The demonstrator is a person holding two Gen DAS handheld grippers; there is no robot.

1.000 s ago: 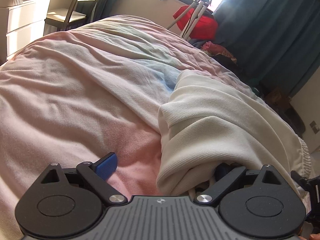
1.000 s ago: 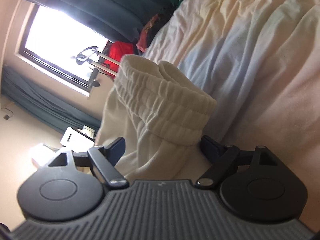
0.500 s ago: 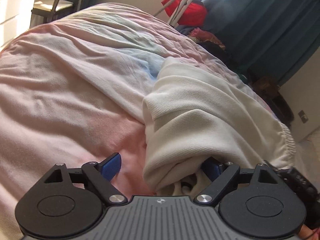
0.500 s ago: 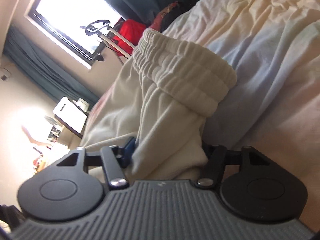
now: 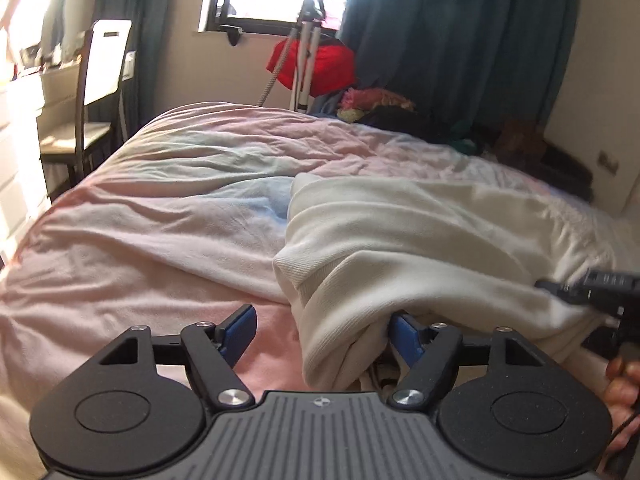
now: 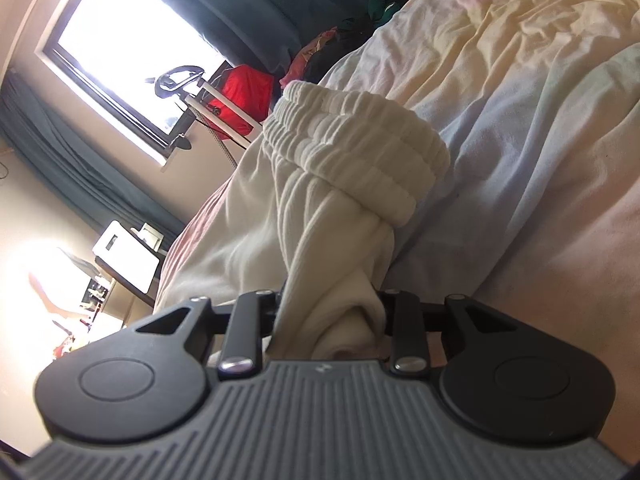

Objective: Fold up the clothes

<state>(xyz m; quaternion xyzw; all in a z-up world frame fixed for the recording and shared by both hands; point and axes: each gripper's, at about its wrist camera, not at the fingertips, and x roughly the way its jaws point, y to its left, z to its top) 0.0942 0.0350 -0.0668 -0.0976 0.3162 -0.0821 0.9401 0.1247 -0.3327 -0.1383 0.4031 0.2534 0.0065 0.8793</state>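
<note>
Cream sweatpants (image 5: 420, 240) lie bunched on a pastel pink and blue duvet (image 5: 160, 220). My left gripper (image 5: 322, 332) stands open at the near edge of the bed, with the ribbed cuff end of the pants resting between its blue fingertips against the right one. In the right wrist view my right gripper (image 6: 328, 312) is shut on a gathered fold of the sweatpants (image 6: 340, 184) just below the elastic waistband; its fingertips are hidden in the cloth. Part of the right gripper (image 5: 600, 288) and a hand (image 5: 624, 380) show at the right edge of the left wrist view.
A chair (image 5: 100, 80) and white drawers stand left of the bed. Past the far edge are a red garment (image 5: 320, 64) on a stand, a pile of clothes (image 5: 380, 104) and dark curtains (image 5: 460, 32). The wrinkled duvet (image 6: 540, 160) stretches to the right.
My right gripper's fingers have closed in on the sweatpants below the waistband. The left gripper stayed open and its view swung up toward the window.
</note>
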